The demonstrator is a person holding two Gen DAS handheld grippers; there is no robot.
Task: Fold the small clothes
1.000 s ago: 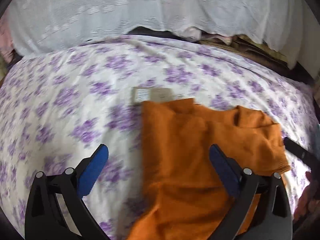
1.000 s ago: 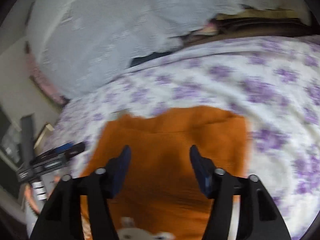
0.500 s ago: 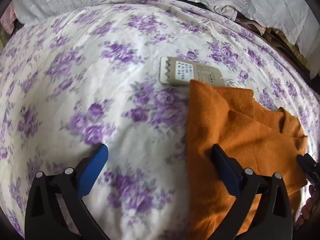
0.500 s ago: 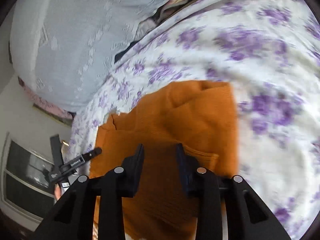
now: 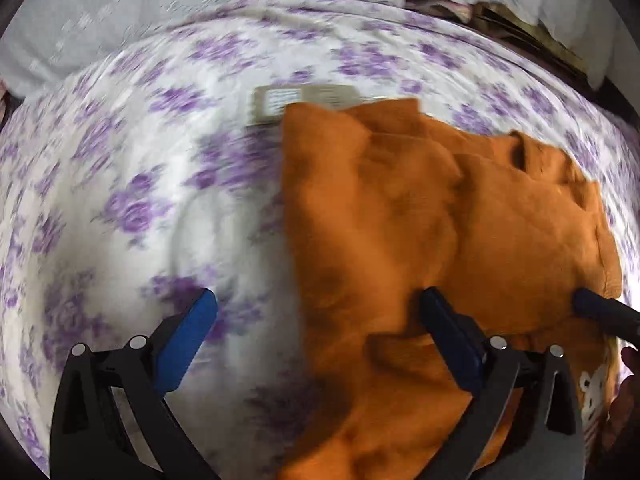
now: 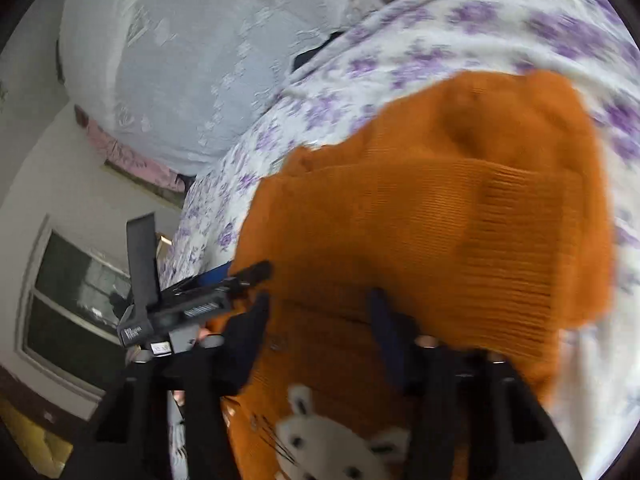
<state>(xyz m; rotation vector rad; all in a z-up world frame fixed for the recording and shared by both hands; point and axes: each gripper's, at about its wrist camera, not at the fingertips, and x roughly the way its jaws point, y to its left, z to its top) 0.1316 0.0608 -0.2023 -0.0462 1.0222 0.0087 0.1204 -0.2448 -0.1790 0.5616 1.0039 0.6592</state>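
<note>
An orange knit sweater (image 5: 400,240) lies folded over on the purple-flowered bedspread (image 5: 140,200), its ribbed hem (image 6: 500,248) turned up over the body. A white animal face (image 6: 332,440) is printed on it. A paper tag (image 5: 304,100) pokes out at its far edge. My left gripper (image 5: 316,300) is wide open, astride the sweater's left edge, one finger over the bedspread and one over the knit. My right gripper (image 6: 320,300) hovers low over the sweater; its jaws are opening, knit lies under the gap, and the pads are not pressing on it.
A pale lace-patterned cover (image 6: 180,60) is heaped at the far side of the bed. Dark clutter (image 5: 520,28) lies behind the bed's far right. A window (image 6: 72,300) and a wall show off the bed's left side. A hand (image 5: 628,392) is at the right edge.
Both grippers have sunk closer to the sweater. The right gripper's jaws narrowed from wide, then widened a little. The left gripper stayed wide open.
</note>
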